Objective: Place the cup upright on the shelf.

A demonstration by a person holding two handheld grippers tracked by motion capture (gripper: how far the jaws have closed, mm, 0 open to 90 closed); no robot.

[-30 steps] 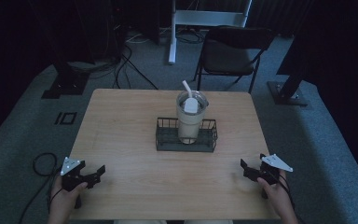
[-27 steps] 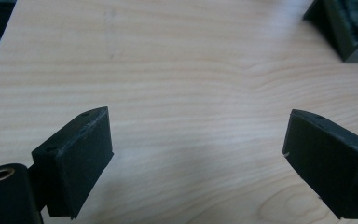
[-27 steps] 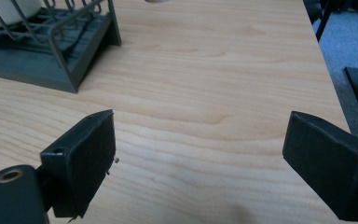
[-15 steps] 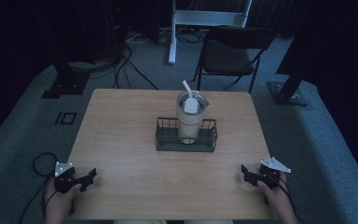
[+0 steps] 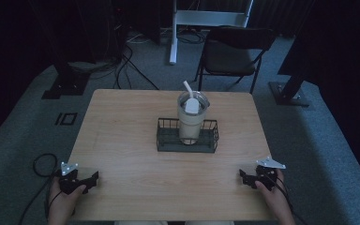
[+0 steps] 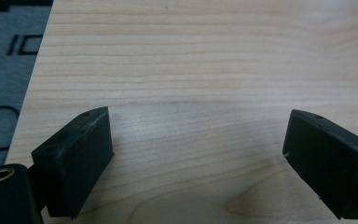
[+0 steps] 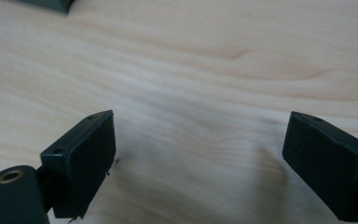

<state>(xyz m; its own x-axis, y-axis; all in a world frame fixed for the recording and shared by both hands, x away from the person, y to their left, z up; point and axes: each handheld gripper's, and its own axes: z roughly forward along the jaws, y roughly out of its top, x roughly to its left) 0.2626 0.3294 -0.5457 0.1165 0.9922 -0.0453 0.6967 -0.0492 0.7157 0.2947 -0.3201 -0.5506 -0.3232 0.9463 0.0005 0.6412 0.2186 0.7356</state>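
Observation:
A tall cream tumbler (image 5: 190,119) with a clear lid and a white straw stands upright in a black wire basket (image 5: 165,140) at the middle of the wooden table (image 5: 122,122). My left gripper (image 5: 93,178) rests low at the table's near left corner, open, with bare wood between its jaws (image 6: 198,154). My right gripper (image 5: 243,176) sits at the near right corner, open too, nothing between its jaws (image 7: 198,154). Both are far from the basket.
A dark folding chair (image 5: 232,54) stands behind the table's far right side. A white stand base (image 5: 206,18) and black cables (image 5: 126,56) lie on the grey carpet beyond. Black stand feet (image 5: 61,86) flank the table.
Both grippers have drawn back toward the near edge of the table and lower, the left one also outward to the left. The tumbler and basket have not moved.

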